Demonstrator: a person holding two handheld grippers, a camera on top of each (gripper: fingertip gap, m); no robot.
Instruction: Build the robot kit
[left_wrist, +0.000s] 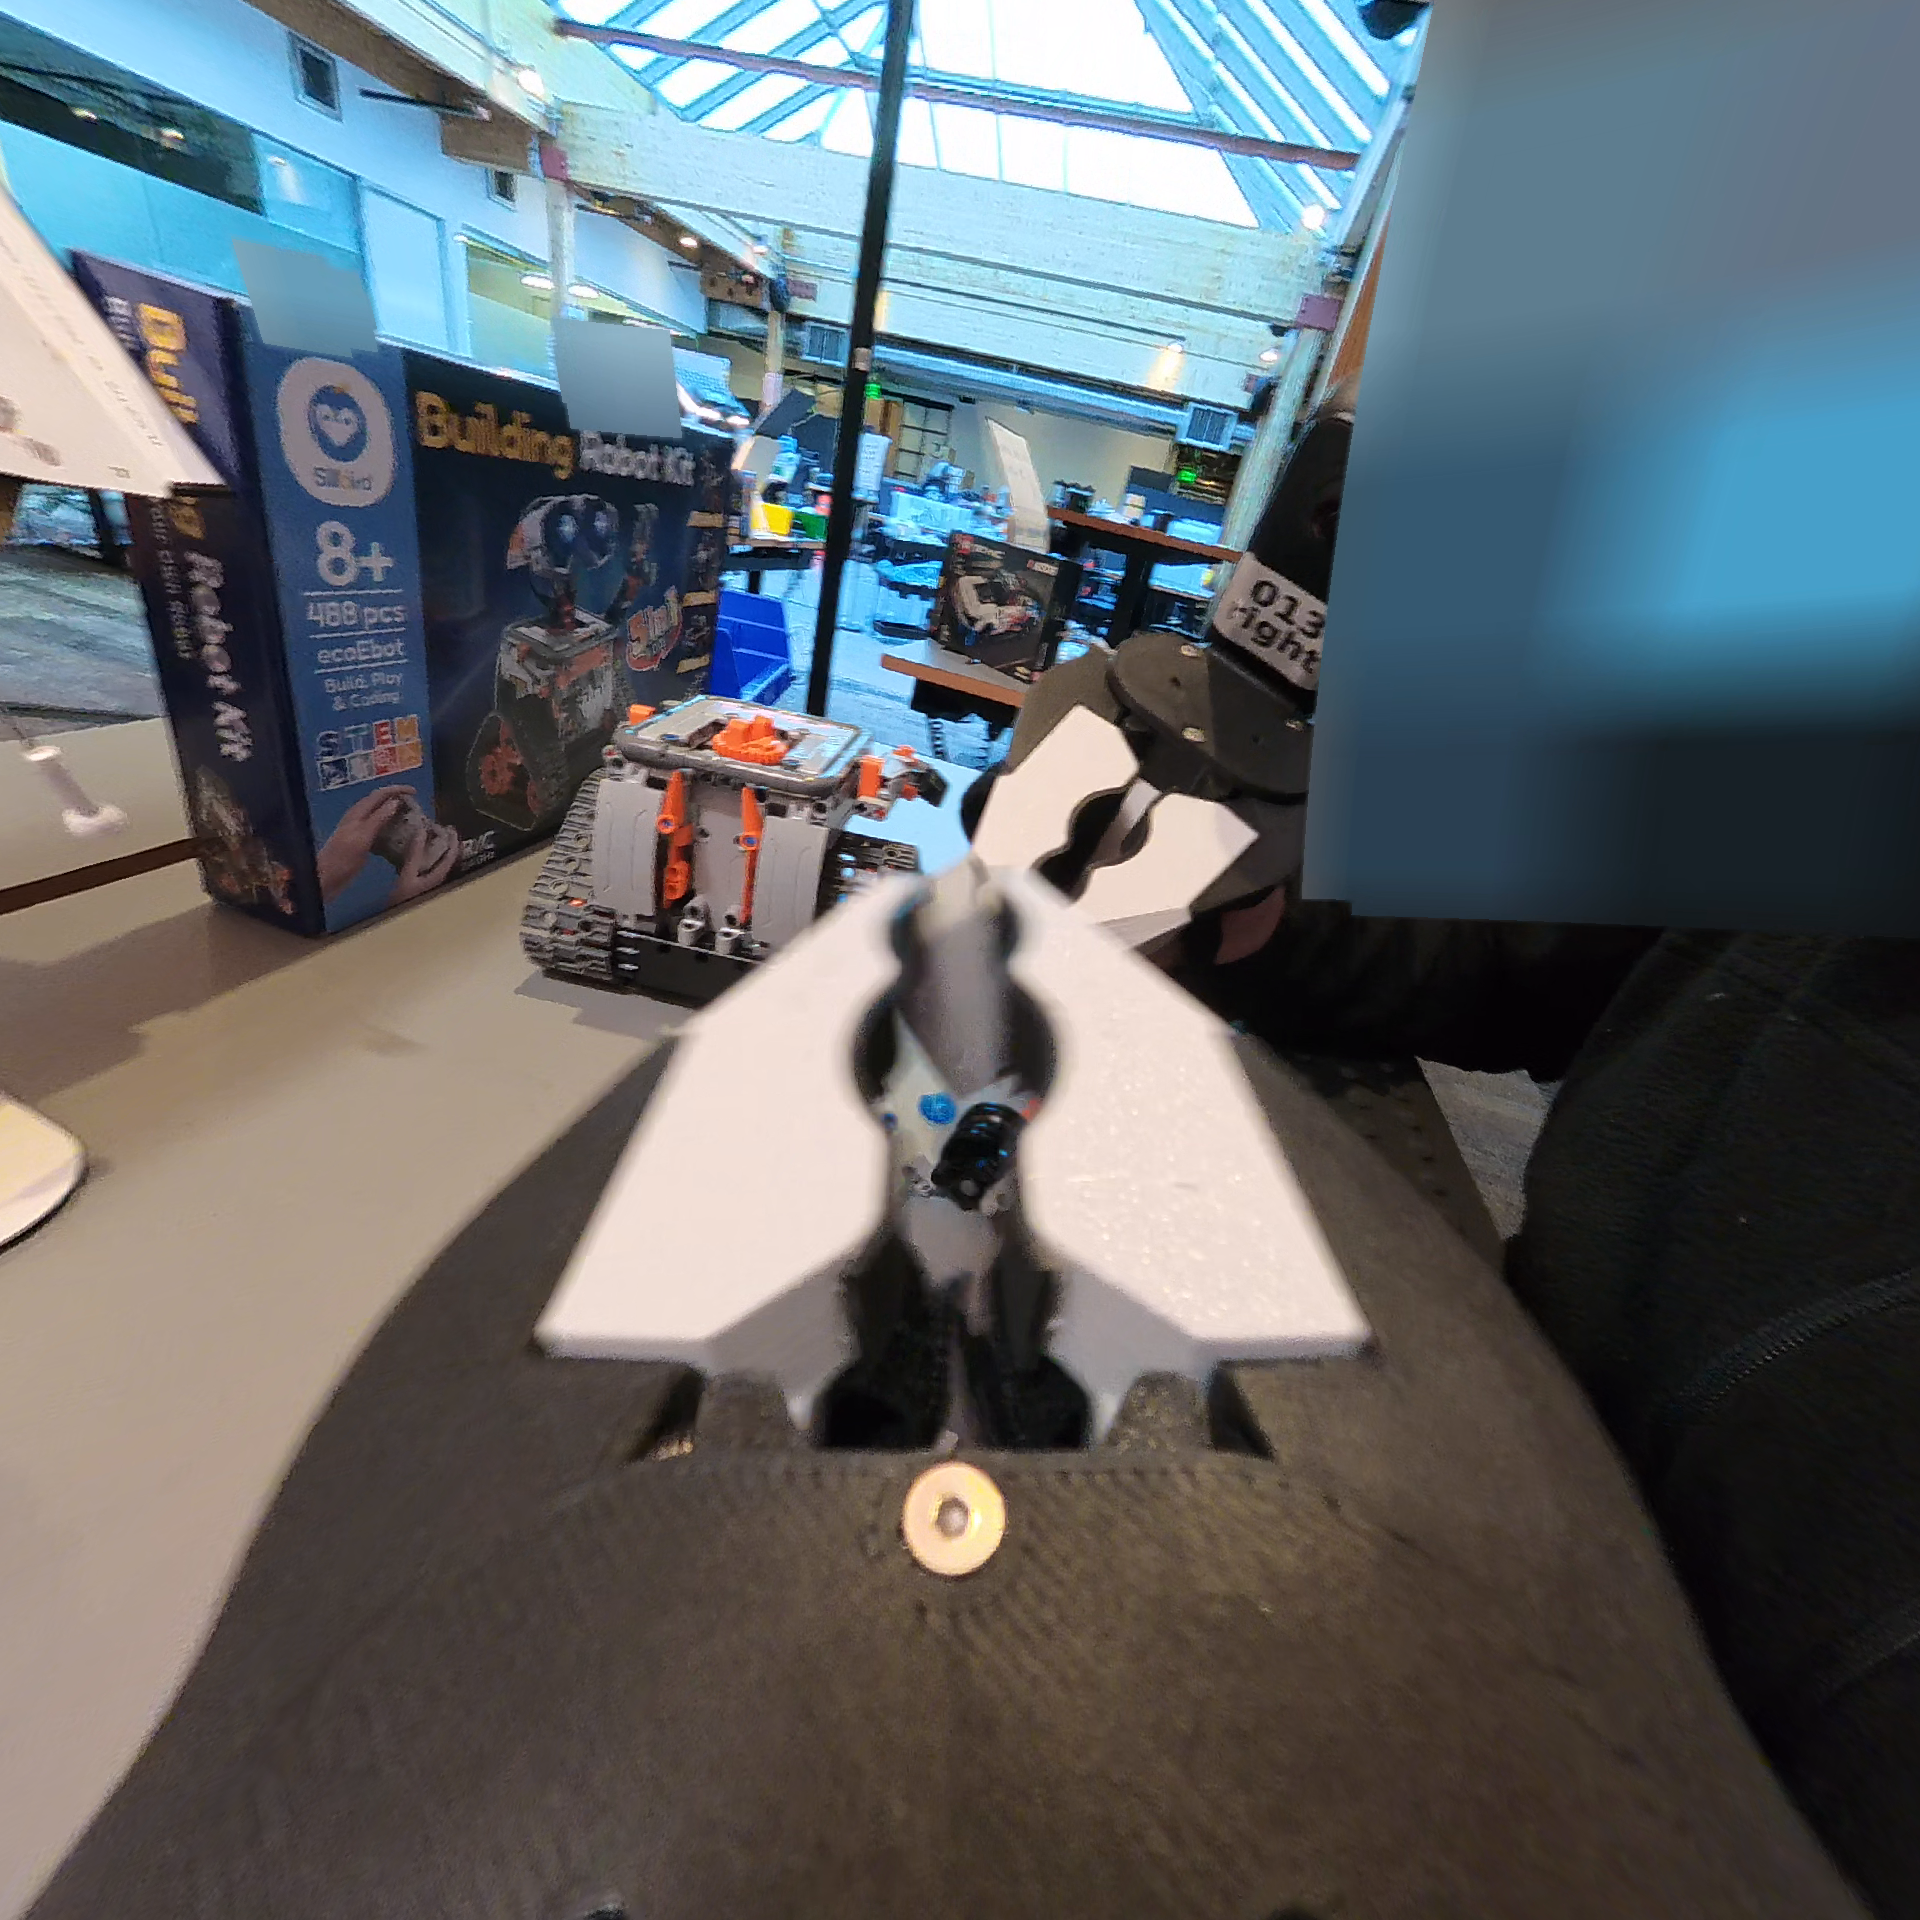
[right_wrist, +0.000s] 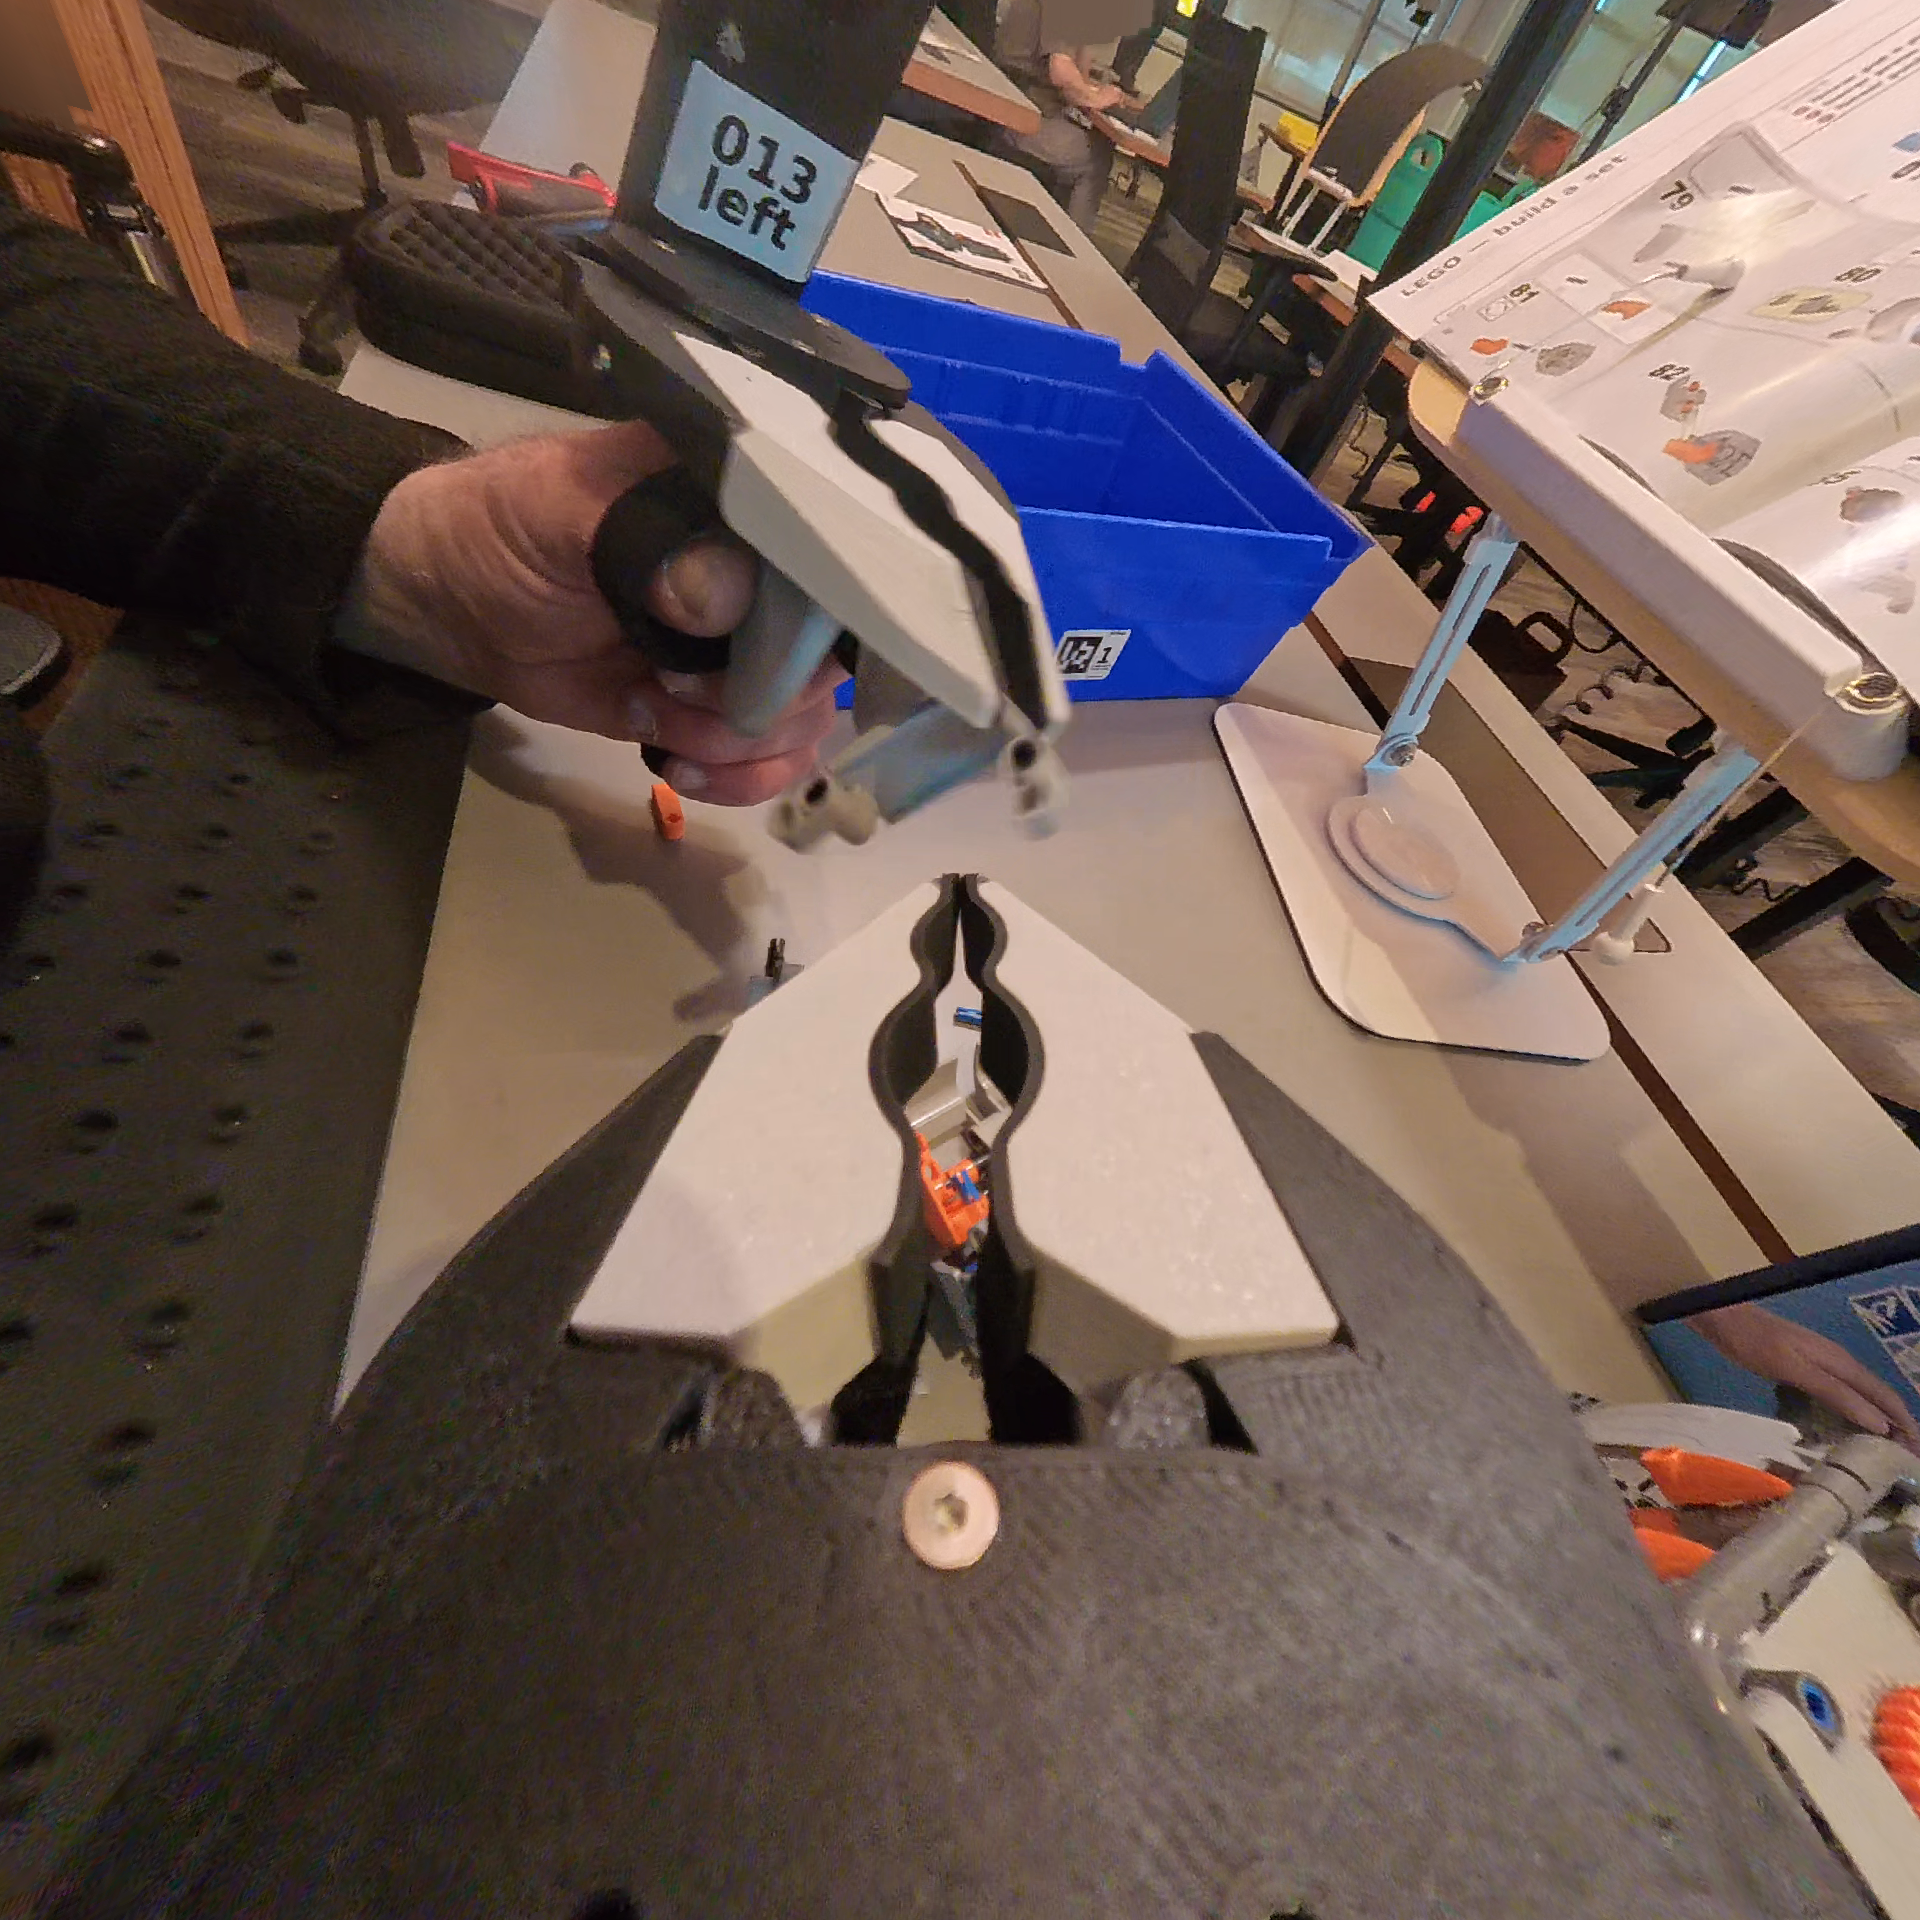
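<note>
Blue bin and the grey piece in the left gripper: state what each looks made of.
Blue bin: looks like moulded plastic, smooth and slightly glossy, with thin even walls and a uniform saturated colour. Grey piece gripped by the left gripper: apparently hard matte plastic, a toy building part, judging by its round pin holes and crisp moulded edges.

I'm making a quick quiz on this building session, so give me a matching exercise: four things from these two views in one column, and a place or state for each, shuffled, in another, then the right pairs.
Things
1. left gripper
2. blue bin
3. tracked brick robot
4. instruction booklet

Places or states
A. stands on the table in front of the kit box
B. lies open on a tilted white stand
C. shut on a grey brick piece
D. sits on the table behind the left gripper

Pairs: 1-C, 2-D, 3-A, 4-B
</note>
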